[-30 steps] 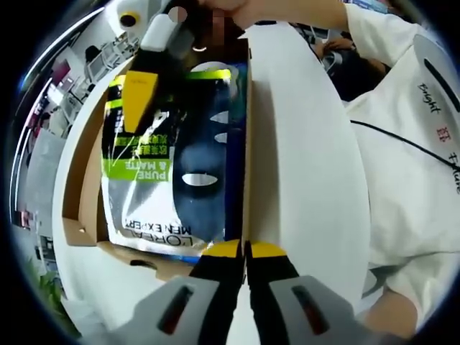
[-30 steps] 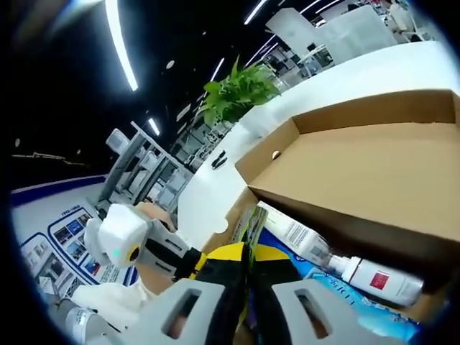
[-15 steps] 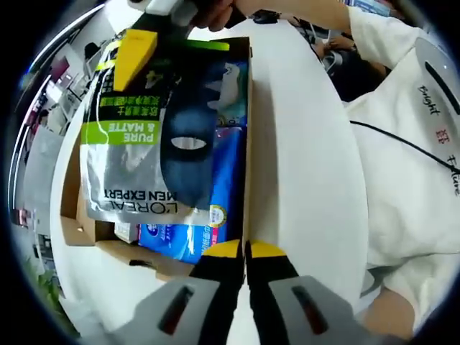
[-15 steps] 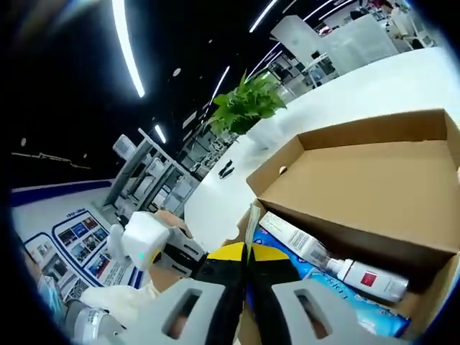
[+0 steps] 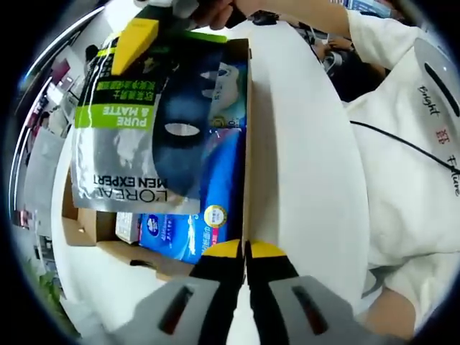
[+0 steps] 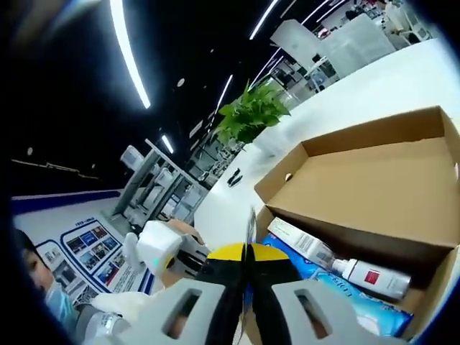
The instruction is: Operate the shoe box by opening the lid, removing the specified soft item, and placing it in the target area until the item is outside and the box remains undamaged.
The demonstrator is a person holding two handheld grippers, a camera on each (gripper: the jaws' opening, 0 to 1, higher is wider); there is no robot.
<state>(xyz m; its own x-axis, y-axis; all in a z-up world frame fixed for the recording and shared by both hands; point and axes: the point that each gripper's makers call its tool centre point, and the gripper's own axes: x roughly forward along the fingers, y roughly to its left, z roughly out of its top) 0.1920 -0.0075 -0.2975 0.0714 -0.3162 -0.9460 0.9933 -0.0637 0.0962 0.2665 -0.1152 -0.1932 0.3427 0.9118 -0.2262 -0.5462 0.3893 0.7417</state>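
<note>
Above the open brown cardboard shoe box (image 5: 86,223), my right tongs (image 6: 246,253) pinch the grey-and-green face-mask sachet (image 5: 136,129), lifted clear; my left tongs (image 5: 245,249) sit closed, empty, at the box's edge.

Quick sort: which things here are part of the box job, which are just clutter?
Job:
- shoe box, lid open
- face-mask sachet, lifted above the box
- right gripper, shut on the sachet's top edge
- left gripper, shut at the box's near edge

Lying about:
- blue pack in the box
- white bottle in the box
- potted plant
</note>
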